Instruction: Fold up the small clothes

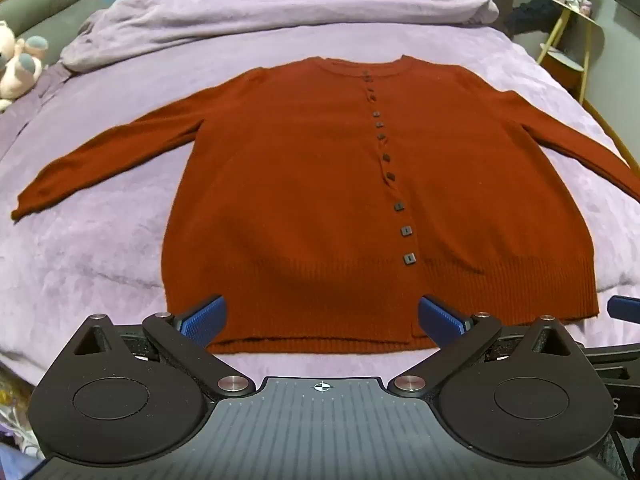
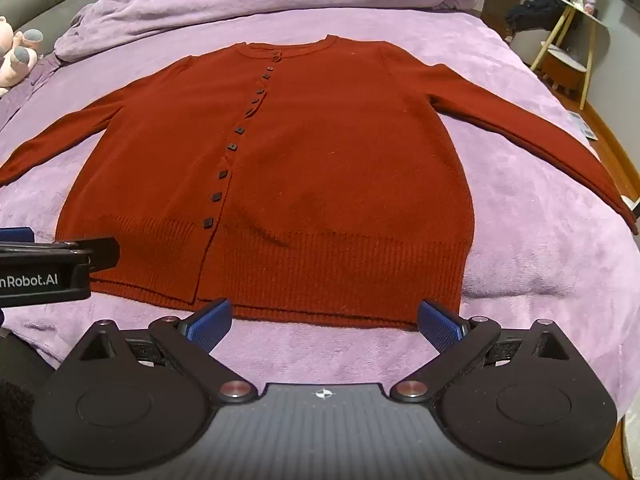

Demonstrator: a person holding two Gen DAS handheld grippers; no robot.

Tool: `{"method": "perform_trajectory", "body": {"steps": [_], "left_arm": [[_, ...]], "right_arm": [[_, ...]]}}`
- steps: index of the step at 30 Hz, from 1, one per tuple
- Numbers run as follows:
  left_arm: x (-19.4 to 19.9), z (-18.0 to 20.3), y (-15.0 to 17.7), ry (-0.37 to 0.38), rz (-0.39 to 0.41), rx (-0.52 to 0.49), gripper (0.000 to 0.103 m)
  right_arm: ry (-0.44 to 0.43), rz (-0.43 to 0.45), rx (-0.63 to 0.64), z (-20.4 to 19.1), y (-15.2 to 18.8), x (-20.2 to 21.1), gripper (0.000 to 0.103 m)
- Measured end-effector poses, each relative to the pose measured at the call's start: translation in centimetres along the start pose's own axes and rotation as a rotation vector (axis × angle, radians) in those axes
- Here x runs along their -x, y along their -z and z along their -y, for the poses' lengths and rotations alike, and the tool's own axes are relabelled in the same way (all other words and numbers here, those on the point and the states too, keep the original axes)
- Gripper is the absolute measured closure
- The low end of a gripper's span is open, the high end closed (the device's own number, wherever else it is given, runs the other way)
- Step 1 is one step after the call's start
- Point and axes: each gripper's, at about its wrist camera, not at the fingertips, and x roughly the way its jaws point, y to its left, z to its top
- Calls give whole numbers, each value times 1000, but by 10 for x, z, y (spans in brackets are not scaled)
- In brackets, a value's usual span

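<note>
The rust-red buttoned knit cardigan [image 1: 304,184] is lying flat and unfolded on the lilac fleece-covered bed [image 1: 100,248], while the left gripper [image 1: 322,318] and right gripper [image 2: 325,318] are hovering at its hem, fingers released, holding nothing.

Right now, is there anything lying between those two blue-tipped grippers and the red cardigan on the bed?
Nothing visible. The cardigan lies flat and buttoned on the purple blanket, and both the left gripper and right gripper hang open right at its hem, with only bare blanket around.
</note>
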Motion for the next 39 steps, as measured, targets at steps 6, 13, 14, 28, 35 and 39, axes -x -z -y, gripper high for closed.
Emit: {"method": "perform_trajectory", "body": {"steps": [6,13,14,28,35,39], "left_arm": [[-1,4,9,1,-2,7,0],[-1,9,19,-4,0,12,0],[0,9,21,-3,1,13,0],[-1,3,6,9,-22,10,0],[-1,3,7,13,-25,10,0],[-1,3,7,14,-29,10,0]], "right_arm": [[7,4,-5,-1,2,2,4],[15,7,-12,-8,3,2,4],[12,8,-12,-5,3,3,4],[12,13,-21,2,3,4,4],[14,17,-21,2,3,4,4],[14,20,-23,3,4,5,4]]}}
